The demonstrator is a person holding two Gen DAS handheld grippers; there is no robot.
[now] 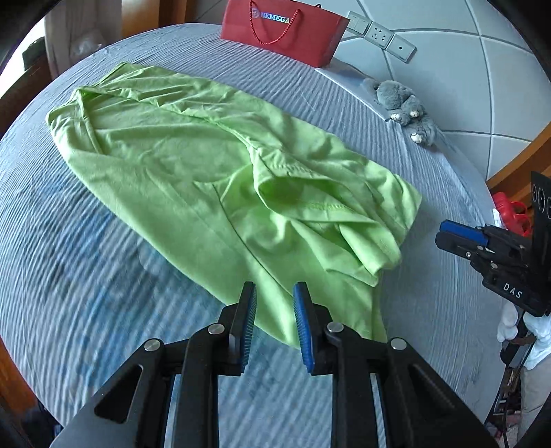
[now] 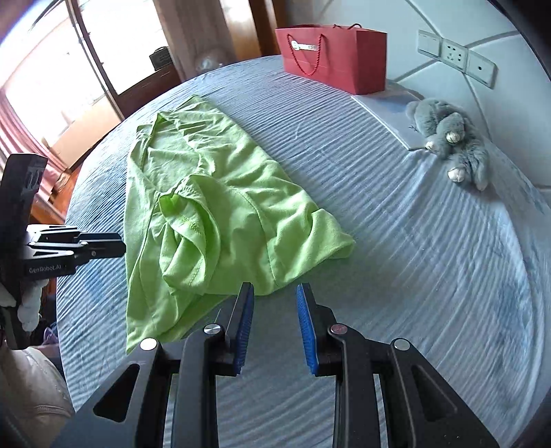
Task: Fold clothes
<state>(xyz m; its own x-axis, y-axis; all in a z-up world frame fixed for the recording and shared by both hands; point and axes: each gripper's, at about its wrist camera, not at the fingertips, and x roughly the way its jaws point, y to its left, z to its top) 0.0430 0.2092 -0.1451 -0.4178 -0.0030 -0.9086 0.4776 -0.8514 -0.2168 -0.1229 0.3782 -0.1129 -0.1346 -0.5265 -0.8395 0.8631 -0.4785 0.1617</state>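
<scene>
Left tool (image 1: 274,293) and right tool (image 2: 274,293): both released, empty. Shirt (image 1: 213,165) ahead of them: light, limp, rumpled; best gripped at a hem corner.

One green garment (image 1: 213,165), one red bag (image 1: 286,31), one grey plush toy (image 1: 403,103), two grippers (image 1: 274,324).

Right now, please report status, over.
Left tongs and right tongs open, empty. Lime-green cotton shirt half folded on bed. Nothing blocking.
</scene>
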